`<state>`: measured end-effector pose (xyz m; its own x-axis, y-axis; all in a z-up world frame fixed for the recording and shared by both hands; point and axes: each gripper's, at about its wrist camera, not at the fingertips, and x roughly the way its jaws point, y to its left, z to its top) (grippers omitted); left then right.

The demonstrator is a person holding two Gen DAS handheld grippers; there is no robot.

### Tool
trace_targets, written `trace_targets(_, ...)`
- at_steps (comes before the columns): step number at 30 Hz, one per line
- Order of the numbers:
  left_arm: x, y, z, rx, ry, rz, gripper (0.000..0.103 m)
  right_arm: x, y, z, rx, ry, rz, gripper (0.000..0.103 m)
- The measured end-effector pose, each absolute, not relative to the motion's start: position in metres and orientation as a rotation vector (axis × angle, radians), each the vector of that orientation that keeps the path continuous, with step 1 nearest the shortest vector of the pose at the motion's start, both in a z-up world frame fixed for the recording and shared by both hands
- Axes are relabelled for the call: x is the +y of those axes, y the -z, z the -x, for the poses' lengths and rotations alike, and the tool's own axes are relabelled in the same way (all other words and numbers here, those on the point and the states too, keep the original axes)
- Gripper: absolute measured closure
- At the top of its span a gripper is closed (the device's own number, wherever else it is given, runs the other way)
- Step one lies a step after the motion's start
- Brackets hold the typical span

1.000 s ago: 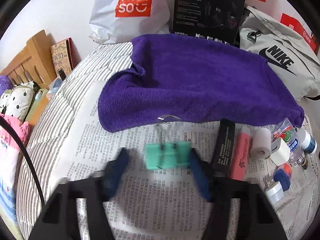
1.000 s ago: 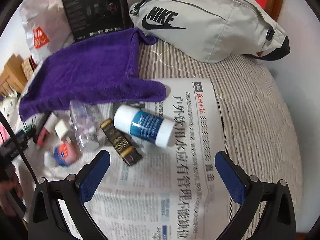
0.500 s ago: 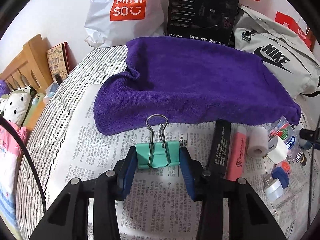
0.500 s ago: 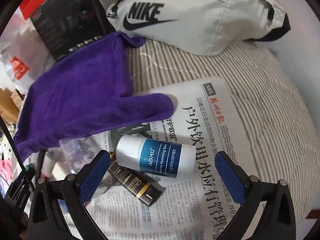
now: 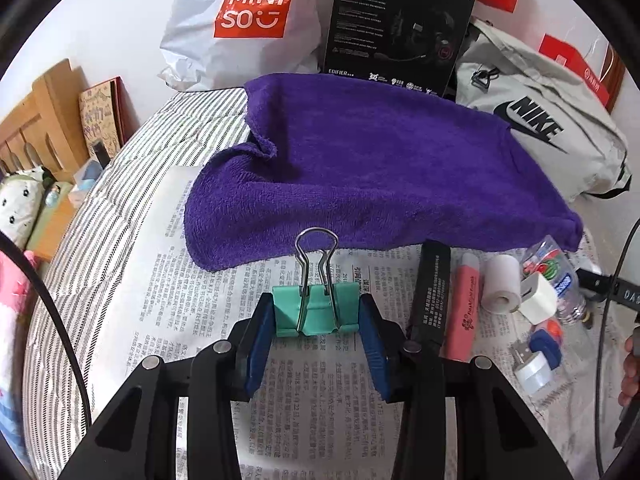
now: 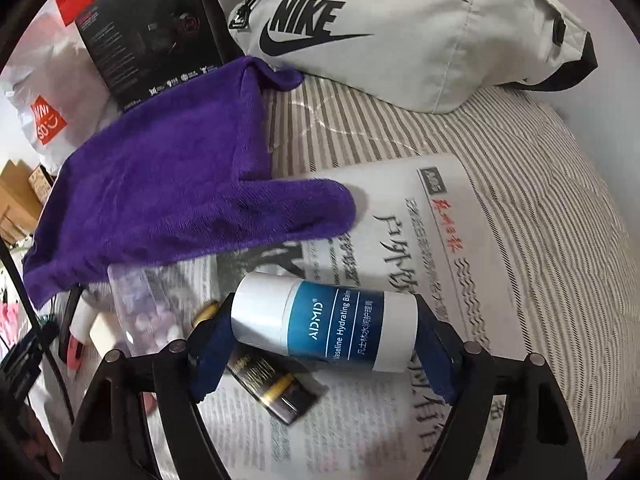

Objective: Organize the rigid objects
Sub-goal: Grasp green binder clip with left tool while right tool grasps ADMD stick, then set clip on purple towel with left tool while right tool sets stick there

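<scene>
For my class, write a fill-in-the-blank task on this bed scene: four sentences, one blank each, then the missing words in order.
1. The left gripper is shut on a green ____ clip.
2. The right gripper's fingers bracket a white and ____ balm tube.
3. The folded towel lying above the newspaper is ____.
4. The grey bag bears the word ____.

Missing words: binder; blue; purple; NIKE
</scene>
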<state>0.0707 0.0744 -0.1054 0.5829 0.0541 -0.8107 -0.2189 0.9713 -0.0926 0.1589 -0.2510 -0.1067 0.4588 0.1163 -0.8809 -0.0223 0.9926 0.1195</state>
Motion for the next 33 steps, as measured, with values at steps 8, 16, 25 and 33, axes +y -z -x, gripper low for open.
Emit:
trace_targets(8,0.086,0.104,-0.065,0.947,-0.135,0.247,0.063,-0.258,0.098,-0.144,1.082,-0.106,-0.072,0.023)
trace_targets(16,0.086,0.093,-0.063,0.942,-0.130,0.260,0.063,-0.259,0.089,-0.140,1.053,-0.155,-0.079,0.023)
trace_targets(25,0.080,0.081,-0.063,0.930,-0.114,0.255,0.063,-0.262,0.080,-0.134,1.033,-0.190,-0.064,0.023)
trace_targets(33,0.081,0.066,-0.054,0.902,-0.090,0.277,0.063,-0.251,0.066,-0.127,1.008,-0.246,-0.065,0.023)
